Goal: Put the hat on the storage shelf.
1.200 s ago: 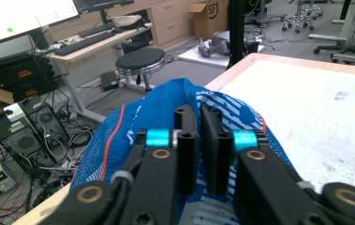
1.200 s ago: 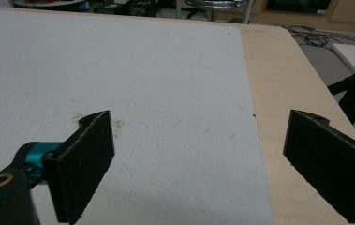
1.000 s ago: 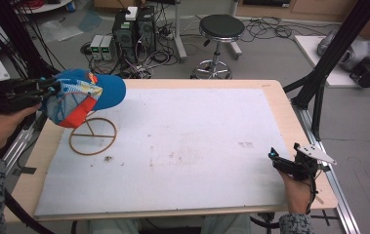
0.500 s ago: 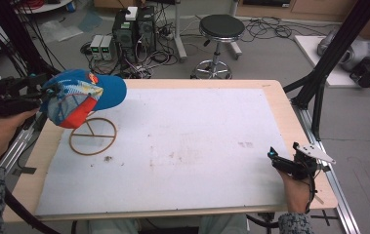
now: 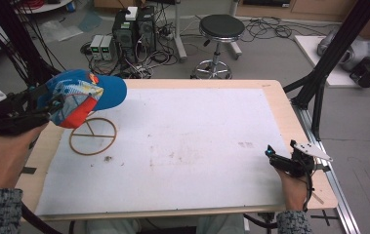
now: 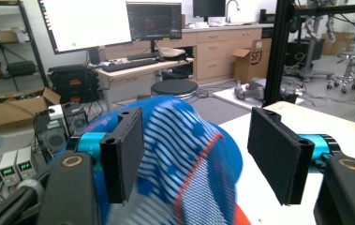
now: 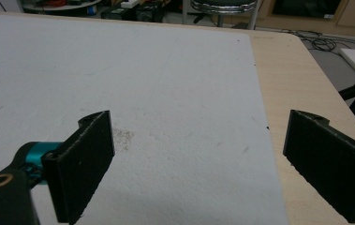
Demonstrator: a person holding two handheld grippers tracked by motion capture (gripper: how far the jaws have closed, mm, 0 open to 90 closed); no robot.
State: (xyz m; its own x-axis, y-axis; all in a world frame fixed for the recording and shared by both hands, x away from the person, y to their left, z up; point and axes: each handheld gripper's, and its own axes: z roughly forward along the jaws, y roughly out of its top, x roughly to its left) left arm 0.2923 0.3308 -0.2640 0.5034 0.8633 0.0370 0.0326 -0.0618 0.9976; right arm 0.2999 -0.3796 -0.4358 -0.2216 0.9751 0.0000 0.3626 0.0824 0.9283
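A blue cap (image 5: 87,95) with a red and white striped panel sits atop a thin wooden stand with a ring base (image 5: 93,136) at the table's left. My left gripper (image 5: 55,100) is at the cap's left side, level with it. In the left gripper view the cap (image 6: 184,140) lies between the wide-apart pads of the left gripper (image 6: 196,154), and the right pad stands clear of it. These jaws have just been opening. My right gripper (image 5: 272,157) rests near the front right of the white mat (image 5: 187,131); seen from its own camera, the right gripper (image 7: 198,164) is open with nothing between its pads.
A bare wooden margin (image 5: 290,122) borders the mat on the right. Black frame posts (image 5: 319,92) rise past the table's right edge. On the floor behind the table are a round stool (image 5: 220,27) and electronics boxes (image 5: 133,24).
The left gripper's jaws have spread apart and the hand has drawn back slightly toward the near left. The cap stays on the stand. The right gripper has not moved.
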